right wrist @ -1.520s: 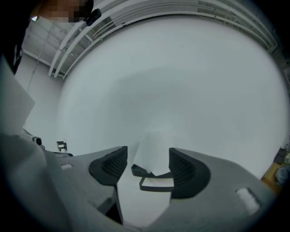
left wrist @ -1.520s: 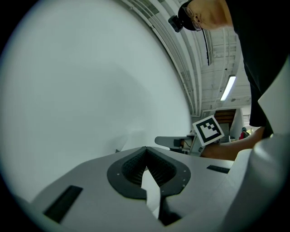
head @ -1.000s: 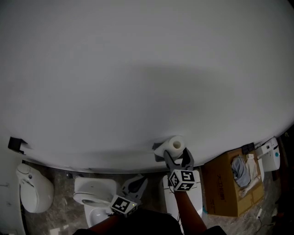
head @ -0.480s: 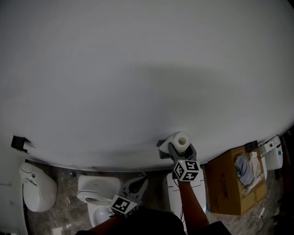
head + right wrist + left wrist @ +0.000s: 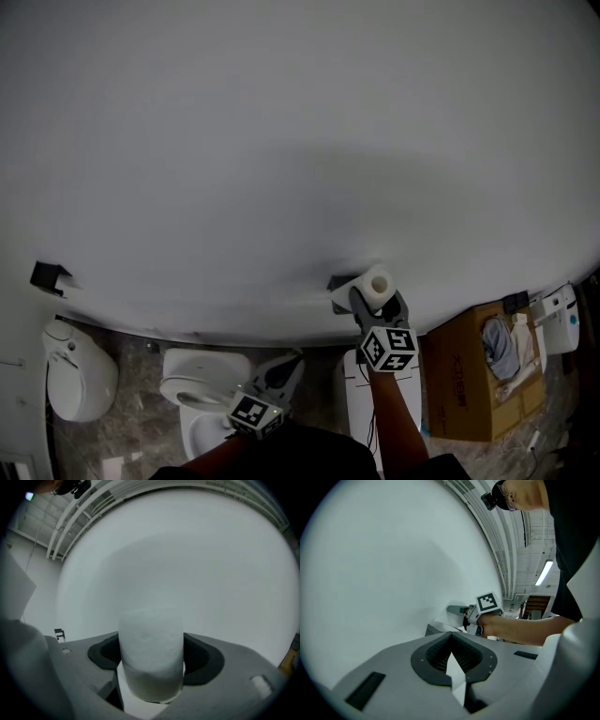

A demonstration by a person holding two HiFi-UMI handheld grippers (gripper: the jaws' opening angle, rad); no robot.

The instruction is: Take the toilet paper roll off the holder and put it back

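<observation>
A white toilet paper roll [image 5: 378,284] sits on a grey wall holder [image 5: 339,282] against the plain white wall. My right gripper [image 5: 377,299] reaches up to it from below. In the right gripper view the roll [image 5: 151,651] stands between the jaws, which are closing, and both dark pads [image 5: 107,652] touch its sides. My left gripper [image 5: 280,368] hangs lower left over the toilet, away from the roll. In the left gripper view its jaws [image 5: 451,645] meet at the tips with nothing between them; the right gripper's marker cube [image 5: 487,603] shows beyond.
Below the wall stand a white toilet [image 5: 202,389], a rounded white fixture [image 5: 77,373] at far left and a white cabinet [image 5: 358,398] under the holder. An open cardboard box [image 5: 476,389] with cloth sits to the right. A black bracket [image 5: 49,277] juts from the wall.
My right gripper has moved up and in, so its jaws now flank the roll and have narrowed on it. The left gripper has barely moved.
</observation>
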